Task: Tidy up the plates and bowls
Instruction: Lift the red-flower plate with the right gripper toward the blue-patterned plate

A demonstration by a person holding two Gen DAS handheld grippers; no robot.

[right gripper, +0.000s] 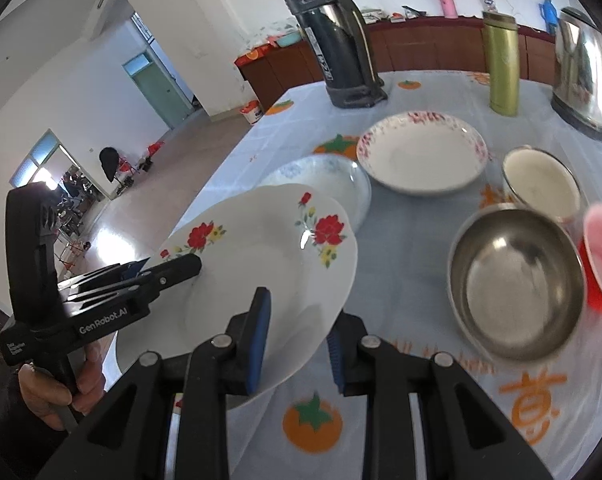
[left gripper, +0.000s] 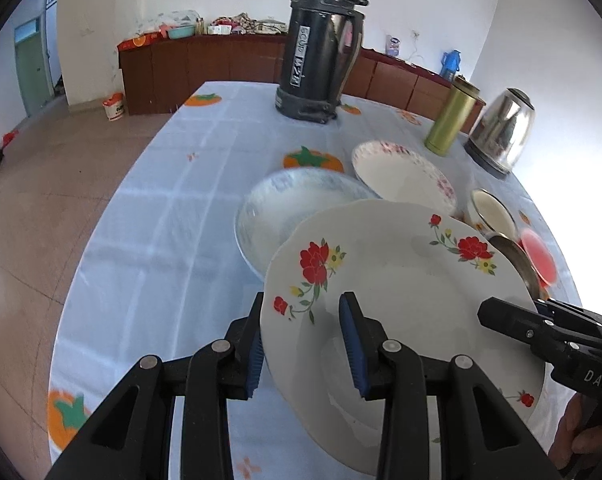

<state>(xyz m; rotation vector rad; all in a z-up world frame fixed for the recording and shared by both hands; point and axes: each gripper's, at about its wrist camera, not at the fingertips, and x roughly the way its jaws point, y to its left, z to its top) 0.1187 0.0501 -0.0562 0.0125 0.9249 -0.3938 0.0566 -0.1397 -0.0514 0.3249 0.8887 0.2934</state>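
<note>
Left hand-held gripper (left gripper: 305, 340): blue pads straddle the rim of the white round plate with red flower print (left gripper: 401, 280), one above, one beneath; gap to the plate visible, grip not certain. Right hand-held gripper (right gripper: 297, 340): pads either side of the opposite rim, same doubt. Plate tilted, lifted off the counter (left gripper: 161, 200) with its pale blue checked cloth, overlapping the blue-patterned white bowl (right gripper: 333, 180). Toward the far edge: pink-rimmed white shallow dish (right gripper: 421, 152). Near the right edge: stainless steel bowl (right gripper: 517, 280), small white cup (right gripper: 541, 180), red plastic cup (right gripper: 601, 256). Far edge: black thermos jug (left gripper: 321, 40), gold-green flask (right gripper: 501, 64), steel kettle (right gripper: 581, 68).
</note>
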